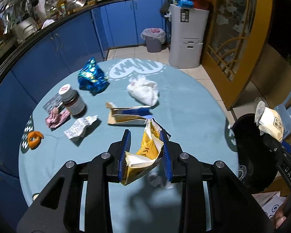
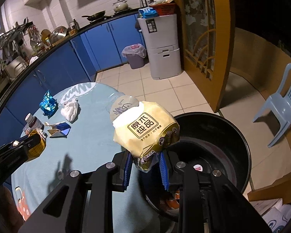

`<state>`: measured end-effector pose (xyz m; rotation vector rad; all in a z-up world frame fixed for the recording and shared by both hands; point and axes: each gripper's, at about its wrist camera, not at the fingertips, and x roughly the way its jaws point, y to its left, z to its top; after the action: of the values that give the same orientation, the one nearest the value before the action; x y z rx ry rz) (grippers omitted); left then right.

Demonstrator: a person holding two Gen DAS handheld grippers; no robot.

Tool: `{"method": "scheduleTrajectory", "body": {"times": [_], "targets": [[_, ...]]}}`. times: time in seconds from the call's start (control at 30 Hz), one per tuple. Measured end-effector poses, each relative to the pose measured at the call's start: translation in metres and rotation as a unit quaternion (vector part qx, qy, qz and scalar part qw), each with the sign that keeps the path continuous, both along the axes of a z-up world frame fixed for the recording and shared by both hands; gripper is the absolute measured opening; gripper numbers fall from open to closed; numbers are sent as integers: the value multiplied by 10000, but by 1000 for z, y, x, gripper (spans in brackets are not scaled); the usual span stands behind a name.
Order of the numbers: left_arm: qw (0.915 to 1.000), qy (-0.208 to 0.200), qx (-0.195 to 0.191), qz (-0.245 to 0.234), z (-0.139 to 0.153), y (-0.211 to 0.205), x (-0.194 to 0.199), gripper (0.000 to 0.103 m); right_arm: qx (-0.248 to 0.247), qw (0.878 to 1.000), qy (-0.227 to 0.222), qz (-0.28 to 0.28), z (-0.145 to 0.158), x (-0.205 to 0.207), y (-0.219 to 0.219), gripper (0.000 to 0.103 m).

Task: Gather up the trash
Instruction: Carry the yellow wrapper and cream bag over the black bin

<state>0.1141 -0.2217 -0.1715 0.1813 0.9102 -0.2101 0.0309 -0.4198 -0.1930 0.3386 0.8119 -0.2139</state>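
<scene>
My left gripper (image 1: 146, 136) is shut on a crumpled yellow wrapper (image 1: 145, 155) and holds it above the round teal table (image 1: 194, 116). My right gripper (image 2: 144, 158) is shut on a cream tissue pack (image 2: 145, 128), held over the rim of a black bin (image 2: 232, 136) right of the table. On the table lie a blue foil wrapper (image 1: 92, 77), a white crumpled bag (image 1: 143, 90), a torn carton (image 1: 126, 114), a printed paper scrap (image 1: 80, 129), a pink wrapper (image 1: 57, 118), an orange peel (image 1: 35, 138) and a brown pill bottle (image 1: 72, 102).
Blue cabinets (image 1: 116, 23) run behind the table. A grey lined waste bin (image 1: 153, 38) and a white storage unit (image 1: 186, 38) stand on the tiled floor beyond. A pale blue plastic chair (image 2: 281, 101) stands at the right.
</scene>
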Motion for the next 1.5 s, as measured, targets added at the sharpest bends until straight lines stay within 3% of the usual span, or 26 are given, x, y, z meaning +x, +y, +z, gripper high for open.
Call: {"method": "scheduleTrajectory", "body": {"times": [1.5], "targets": [[9905, 2, 164, -1366, -11, -150, -22, 32, 453, 9960, 131, -763, -33, -28, -74, 25]]}}
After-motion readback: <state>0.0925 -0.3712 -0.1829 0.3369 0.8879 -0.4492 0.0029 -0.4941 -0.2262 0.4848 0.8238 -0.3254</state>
